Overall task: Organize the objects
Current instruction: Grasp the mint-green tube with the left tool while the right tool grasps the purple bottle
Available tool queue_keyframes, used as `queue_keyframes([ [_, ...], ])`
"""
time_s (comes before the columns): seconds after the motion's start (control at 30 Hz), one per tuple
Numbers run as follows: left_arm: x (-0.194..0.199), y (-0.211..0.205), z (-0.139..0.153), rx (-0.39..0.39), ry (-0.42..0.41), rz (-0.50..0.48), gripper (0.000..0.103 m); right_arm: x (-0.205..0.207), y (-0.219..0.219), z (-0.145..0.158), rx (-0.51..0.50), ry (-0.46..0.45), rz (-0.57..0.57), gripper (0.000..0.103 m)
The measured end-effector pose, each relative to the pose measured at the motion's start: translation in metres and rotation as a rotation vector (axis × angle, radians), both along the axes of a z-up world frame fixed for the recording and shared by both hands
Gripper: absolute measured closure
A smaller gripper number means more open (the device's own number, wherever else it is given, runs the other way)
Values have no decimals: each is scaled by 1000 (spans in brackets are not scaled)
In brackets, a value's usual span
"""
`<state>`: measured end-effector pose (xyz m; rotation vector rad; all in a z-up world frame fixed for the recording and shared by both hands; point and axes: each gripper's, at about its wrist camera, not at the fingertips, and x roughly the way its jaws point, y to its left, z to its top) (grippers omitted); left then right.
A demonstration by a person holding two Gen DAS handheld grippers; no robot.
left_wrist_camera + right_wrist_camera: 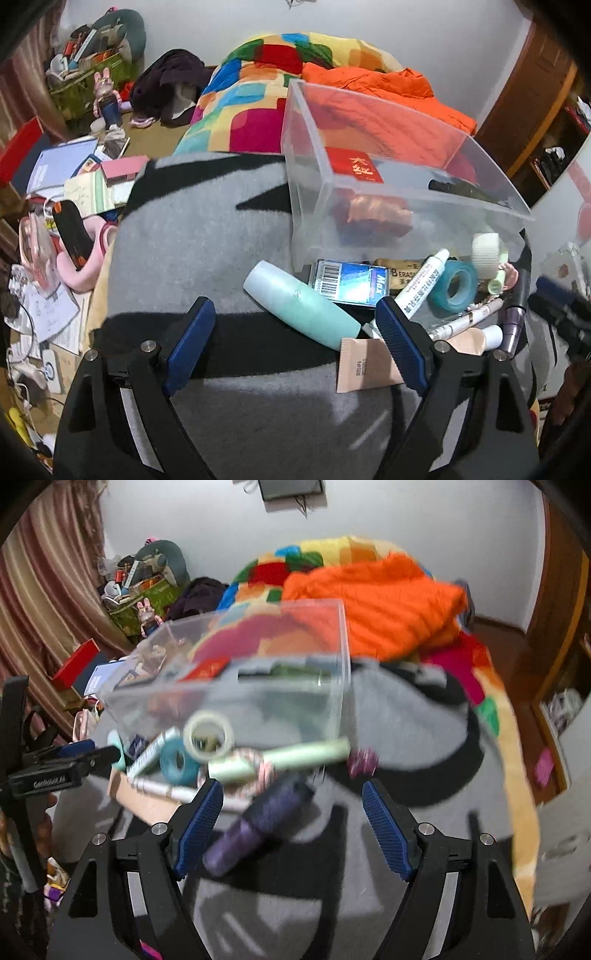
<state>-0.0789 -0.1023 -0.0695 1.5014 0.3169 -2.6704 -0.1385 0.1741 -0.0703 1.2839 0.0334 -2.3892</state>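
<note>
Looking along the left wrist view, the left gripper [295,332] stands wide open and empty over a grey and black blanket [192,236]. Ahead and to its right a clear plastic bin [369,155] sits tilted, its frosted wall blurring a red packet [356,170] and a brownish thing I cannot identify. Spilled at the bin's mouth lie a mint bottle [303,306], a barcoded box [351,282], a white tube [424,282] and a teal tape roll [454,286]. The gripper's right finger covers part of a tan sachet [364,365]. Bare blanket lies to the left.

From the right wrist view, smeared by blur, the right gripper [291,819] is open too, with a purple cylinder [258,827] between its fingers, contact unclear. The bin [258,672] lies ahead, a pale green tube [280,762] before it.
</note>
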Motion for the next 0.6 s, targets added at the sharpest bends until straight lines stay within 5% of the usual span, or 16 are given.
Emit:
queue_keyframes([
  [0.17,11,-3,-4,-14,17,3,31,-2,1,-18,-24,-39,-8,29],
  [0.37,32,-19,1,-35,17,-22,56,1,6,-20,-21,-40,21,56],
  [0.6,26,-25,2,-35,12,-13,57,0,22,-20,10,-43,-2,68],
])
